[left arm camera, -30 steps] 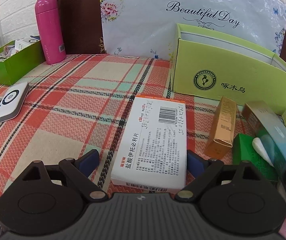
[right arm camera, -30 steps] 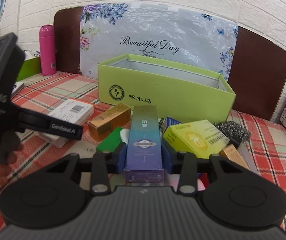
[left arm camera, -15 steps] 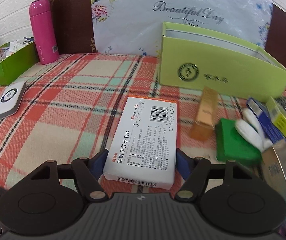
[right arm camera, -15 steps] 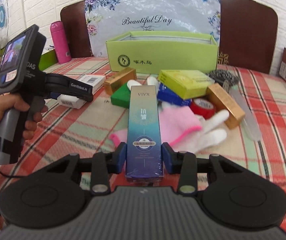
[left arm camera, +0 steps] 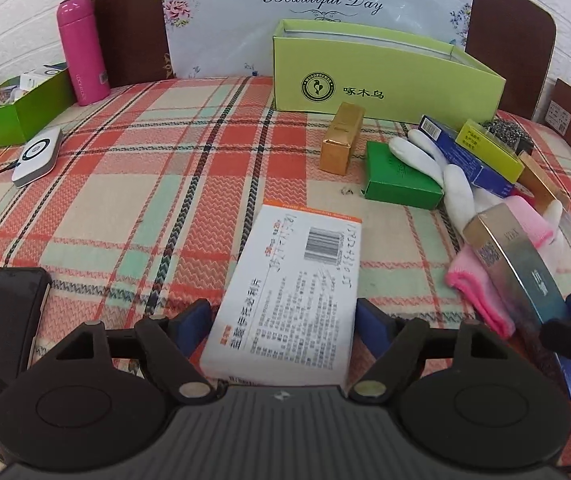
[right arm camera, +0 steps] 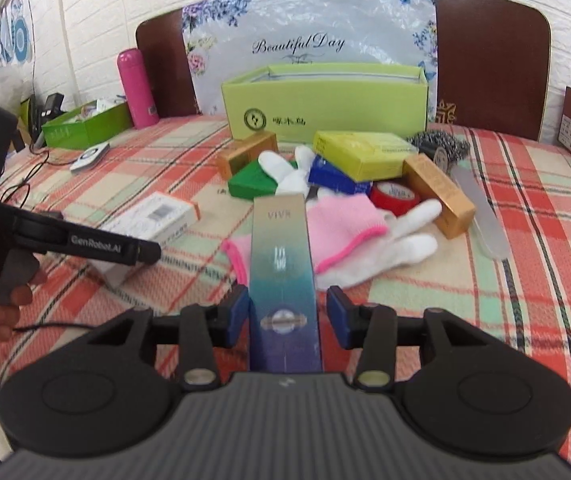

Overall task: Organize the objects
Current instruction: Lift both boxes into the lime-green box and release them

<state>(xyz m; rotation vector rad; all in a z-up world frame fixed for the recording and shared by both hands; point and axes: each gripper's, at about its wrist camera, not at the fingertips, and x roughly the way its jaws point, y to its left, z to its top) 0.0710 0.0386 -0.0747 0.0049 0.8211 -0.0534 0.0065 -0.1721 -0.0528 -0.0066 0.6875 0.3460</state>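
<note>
1. Right, eyes on the left gripper [left arm camera: 281,316]: its jaws have just been opening, and they stand spread, one on each side of the white medicine box [left arm camera: 297,292], with a sliver of gap at both pads.
2. So that white box is not pinched; it lies flat on the plaid tabletop [left arm camera: 125,200], barcode up, well in front of the lime-green open box [left arm camera: 385,80] and nearer that box's left front corner.
3. Over to the right gripper [right arm camera: 285,308]: its jaws have just been opening too, and the long blue-teal box [right arm camera: 283,264] sits between them.
4. One pad touches one long side of it, the other pad stands clear, so nothing is clamped there.
5. The long box points its far end straight at the lime-green box, well short of it, lying across the pink cuff of a pink-and-white glove [right arm camera: 345,224].
6. Between that glove and the lime-green box sits the pile: a small green box [left arm camera: 399,180] and a gold box [left arm camera: 341,144], the gold one just in front of the lime-green wall.
7. Far to the left of the lime-green box, a pink flask [left arm camera: 81,48] stands upright.
</note>
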